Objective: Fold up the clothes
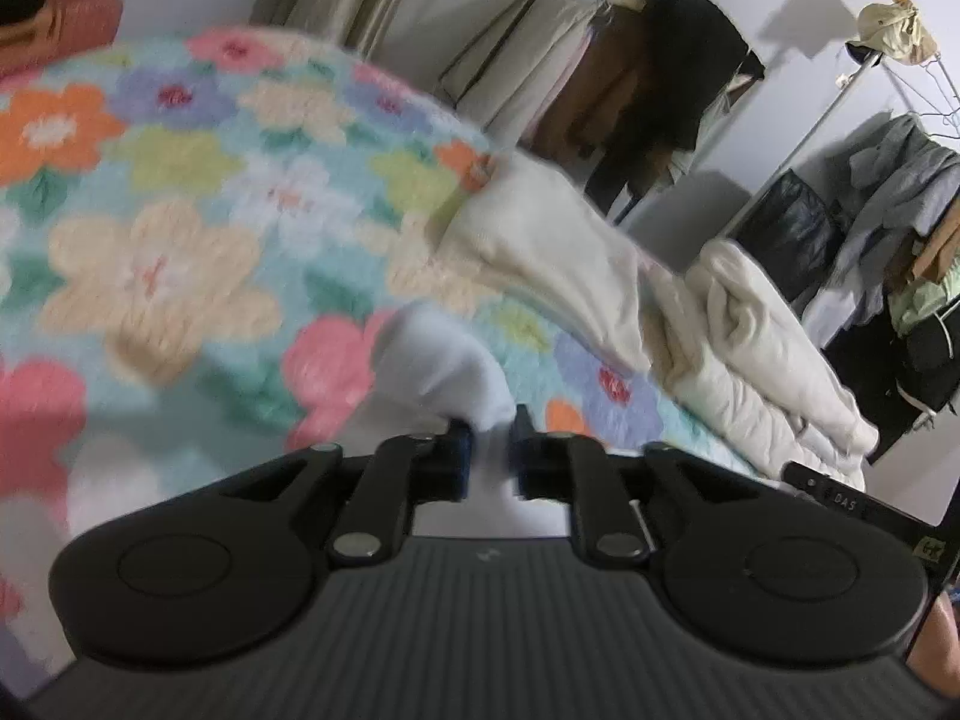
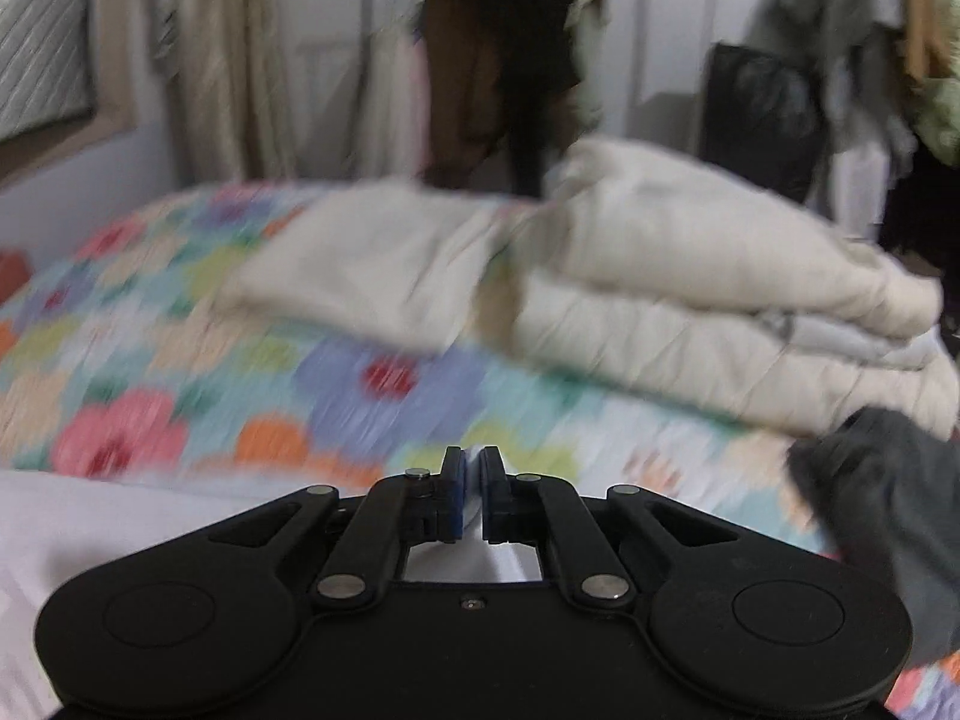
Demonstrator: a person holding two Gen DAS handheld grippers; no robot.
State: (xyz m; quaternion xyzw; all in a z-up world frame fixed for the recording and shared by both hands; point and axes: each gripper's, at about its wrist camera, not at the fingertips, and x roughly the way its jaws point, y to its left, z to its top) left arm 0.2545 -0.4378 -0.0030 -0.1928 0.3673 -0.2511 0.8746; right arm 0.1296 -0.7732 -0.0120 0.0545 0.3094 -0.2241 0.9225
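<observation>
Between both grippers' pads, clamped: pale white cloth garment (image 1: 438, 360), left gripper (image 1: 491, 420), right gripper (image 2: 473, 456). Only right view: dark grey cloth (image 2: 888, 516).

Blanket (image 1: 180, 192): turquoise with pink, orange, cream, lilac flowers | garment (image 1: 432, 354): white | duvet (image 2: 690, 276): cream | grippers: black, blue pads (image 2: 459, 492)

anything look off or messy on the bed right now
Nothing damaged or spilled. The cream duvet lies bunched in loose folds along the far side of the floral blanket, and a dark garment sits crumpled at the right edge. Both grippers, left and right, pinch white cloth.
</observation>
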